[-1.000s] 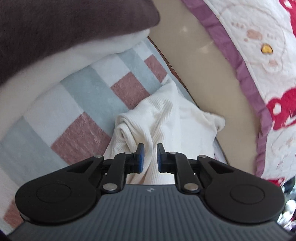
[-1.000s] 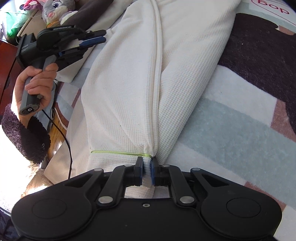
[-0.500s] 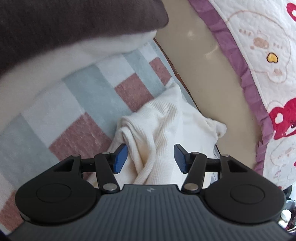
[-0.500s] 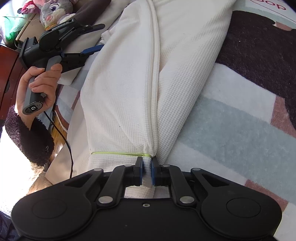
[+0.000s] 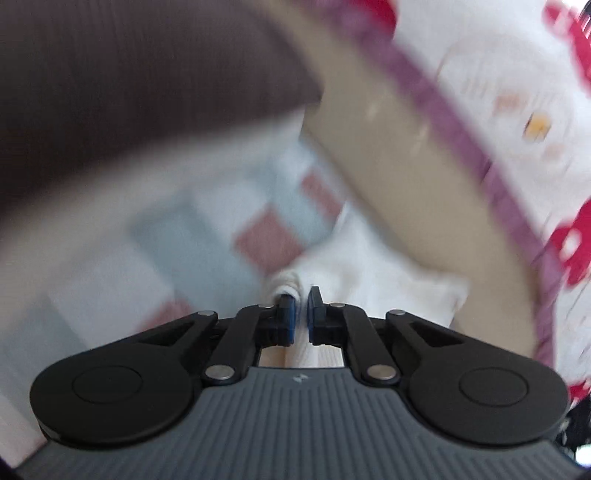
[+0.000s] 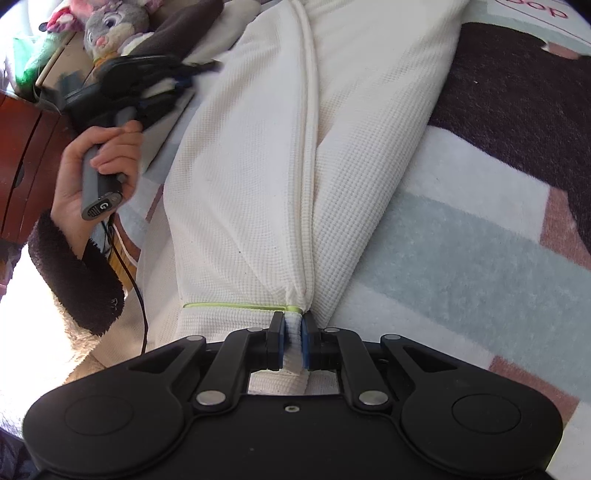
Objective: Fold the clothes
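Your right gripper (image 6: 293,341) is pinching the hem of the cream waffle-knit garment (image 6: 280,155), which is lying lengthwise across the checked blanket (image 6: 461,243). Your left gripper (image 5: 301,314) is clamping its far, bunched end; that view is blurring.

claw (image 6: 293,341): black, blue pads | sleeve (image 6: 74,277): dark fuzzy | cable (image 6: 136,295): black

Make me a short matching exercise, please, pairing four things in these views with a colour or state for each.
Things:
1. right gripper
2. plush rabbit
3. sleeve cuff
4. blanket

States:
a. dark and fuzzy
b. checked in pale blue, white and pink
c. shut on white garment
d. grey, past the other gripper

Pairs: 1-c, 2-d, 3-a, 4-b
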Tool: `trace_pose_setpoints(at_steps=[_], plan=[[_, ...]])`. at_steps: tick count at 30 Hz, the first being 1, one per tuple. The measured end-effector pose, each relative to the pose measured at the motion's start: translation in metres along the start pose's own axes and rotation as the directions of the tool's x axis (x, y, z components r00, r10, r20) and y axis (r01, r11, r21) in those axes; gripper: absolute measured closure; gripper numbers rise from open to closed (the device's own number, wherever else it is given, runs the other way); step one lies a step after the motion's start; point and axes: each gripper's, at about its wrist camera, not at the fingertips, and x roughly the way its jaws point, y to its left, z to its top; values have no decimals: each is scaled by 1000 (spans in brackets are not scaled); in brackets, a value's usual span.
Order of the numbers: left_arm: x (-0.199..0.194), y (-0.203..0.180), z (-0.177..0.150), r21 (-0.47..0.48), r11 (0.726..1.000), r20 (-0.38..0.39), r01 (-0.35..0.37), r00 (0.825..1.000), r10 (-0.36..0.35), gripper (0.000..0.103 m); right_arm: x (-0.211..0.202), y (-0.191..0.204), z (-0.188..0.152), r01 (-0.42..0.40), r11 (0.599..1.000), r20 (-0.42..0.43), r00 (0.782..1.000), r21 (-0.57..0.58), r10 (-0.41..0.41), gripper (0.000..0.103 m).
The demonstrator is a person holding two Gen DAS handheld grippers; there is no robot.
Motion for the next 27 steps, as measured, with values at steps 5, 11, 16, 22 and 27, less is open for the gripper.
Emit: trace_pose_setpoints(at_steps=[5,11,16,22,27], plan=[[7,32,12,-200,980,47,5,999,4,97,-1,-6,-5,-33,998,25,999,57,31,93],[14,34,12,-169,984,17,-57,998,61,97,-13,-10,-3,-136,989,16,991,63,135,94],[14,33,12,-126,990,0,-58,998,58,95,-10,-9,-5,-90,996,3,996,24,90,94],[1,19,20,-71,992,-58,-105,993,101,93,-7,-7,-7,-35,999,-10,999,-23,34,93],[-12,6,27,-22,991,-95,-129,987,126,55,-14,-14,-4,-3,1000,18,1000,0,3,84]])
